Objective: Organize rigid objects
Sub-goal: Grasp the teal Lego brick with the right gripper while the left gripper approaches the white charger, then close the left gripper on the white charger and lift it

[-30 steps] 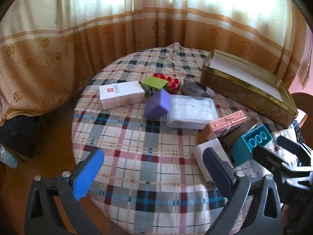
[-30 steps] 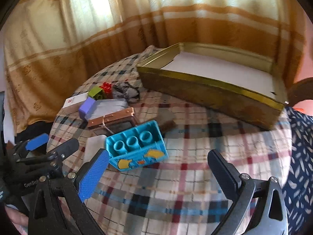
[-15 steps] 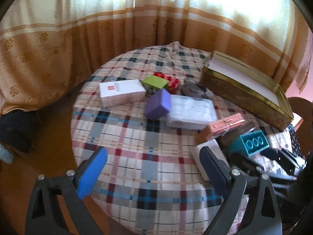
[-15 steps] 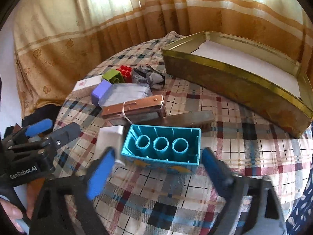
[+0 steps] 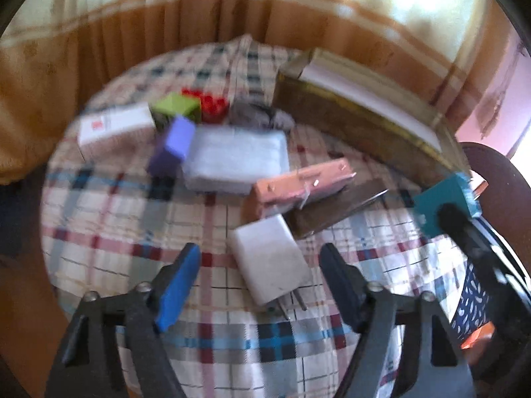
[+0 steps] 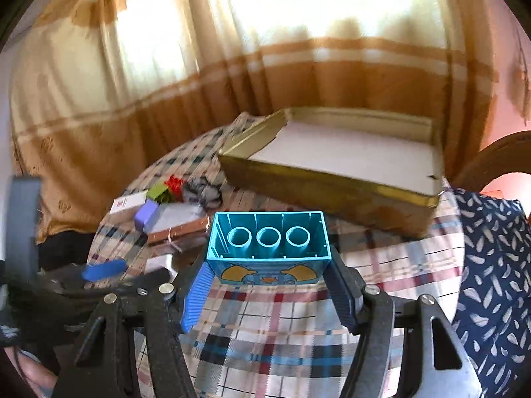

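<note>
My right gripper (image 6: 269, 285) is shut on a teal toy brick (image 6: 268, 245), hollow side facing me, and holds it above the plaid table. The brick also shows in the left wrist view (image 5: 444, 204). An open gold tin box (image 6: 332, 185) with a white floor lies beyond it. My left gripper (image 5: 262, 278) is open, its jaws on either side of a white charger block (image 5: 270, 262) lying on the cloth. A pink case (image 5: 298, 187), a dark bar (image 5: 335, 212), a purple block (image 5: 172, 149) and a white pack (image 5: 235, 161) lie further back.
A white carton (image 5: 113, 129), a green block (image 5: 176, 111), a red brick (image 5: 212, 106) and a grey crumpled thing (image 5: 259, 116) lie at the far side. Curtains hang behind the round table. A dark chair (image 6: 504, 159) stands at the right.
My right gripper closed on the teal brick and lifted it off the cloth. My left gripper moved forward and right, so the white charger now lies between its jaws.
</note>
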Action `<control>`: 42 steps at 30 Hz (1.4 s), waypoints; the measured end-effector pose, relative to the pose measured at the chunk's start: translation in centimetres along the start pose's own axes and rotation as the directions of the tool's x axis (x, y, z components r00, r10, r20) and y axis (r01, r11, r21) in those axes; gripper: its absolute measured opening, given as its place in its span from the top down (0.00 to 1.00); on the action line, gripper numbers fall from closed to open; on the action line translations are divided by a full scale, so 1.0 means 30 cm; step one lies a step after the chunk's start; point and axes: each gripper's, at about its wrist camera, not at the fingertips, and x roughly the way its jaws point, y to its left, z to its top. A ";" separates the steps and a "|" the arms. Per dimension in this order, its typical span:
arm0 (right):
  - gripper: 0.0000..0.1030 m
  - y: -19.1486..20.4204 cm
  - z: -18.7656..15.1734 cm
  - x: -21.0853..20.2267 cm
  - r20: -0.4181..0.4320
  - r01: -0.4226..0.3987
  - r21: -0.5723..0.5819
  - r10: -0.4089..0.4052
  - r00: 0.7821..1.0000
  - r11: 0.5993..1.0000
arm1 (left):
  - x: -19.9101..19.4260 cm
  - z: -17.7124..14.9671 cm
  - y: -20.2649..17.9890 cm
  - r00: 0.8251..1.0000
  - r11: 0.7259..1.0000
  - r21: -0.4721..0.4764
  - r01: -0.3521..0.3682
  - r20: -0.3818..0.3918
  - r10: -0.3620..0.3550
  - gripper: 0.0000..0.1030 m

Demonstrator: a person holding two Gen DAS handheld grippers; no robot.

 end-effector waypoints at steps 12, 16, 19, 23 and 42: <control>0.36 -0.025 -0.003 -0.010 0.004 0.015 0.040 -0.015 1.000 0.999 | -0.015 -0.005 0.016 0.996 0.999 0.022 0.046 0.072 -0.048 0.60; 0.36 -0.031 0.010 -0.045 0.046 0.029 0.045 -0.032 0.998 0.999 | -0.059 -0.001 0.057 0.990 0.997 -0.001 0.073 0.120 -0.072 0.61; 0.36 -0.041 0.023 -0.059 0.067 0.043 0.054 -0.047 0.997 0.998 | -0.106 0.014 0.067 0.980 0.996 0.010 0.092 0.178 -0.093 0.64; 0.36 -0.057 0.031 -0.072 0.082 0.054 0.068 -0.060 0.995 0.996 | -0.156 0.029 0.051 0.966 0.995 0.044 0.094 0.239 -0.102 0.64; 0.36 -0.115 0.053 -0.097 0.111 0.077 0.104 -0.089 0.990 0.992 | -0.216 0.046 0.040 0.957 0.995 0.066 0.071 0.277 -0.086 0.24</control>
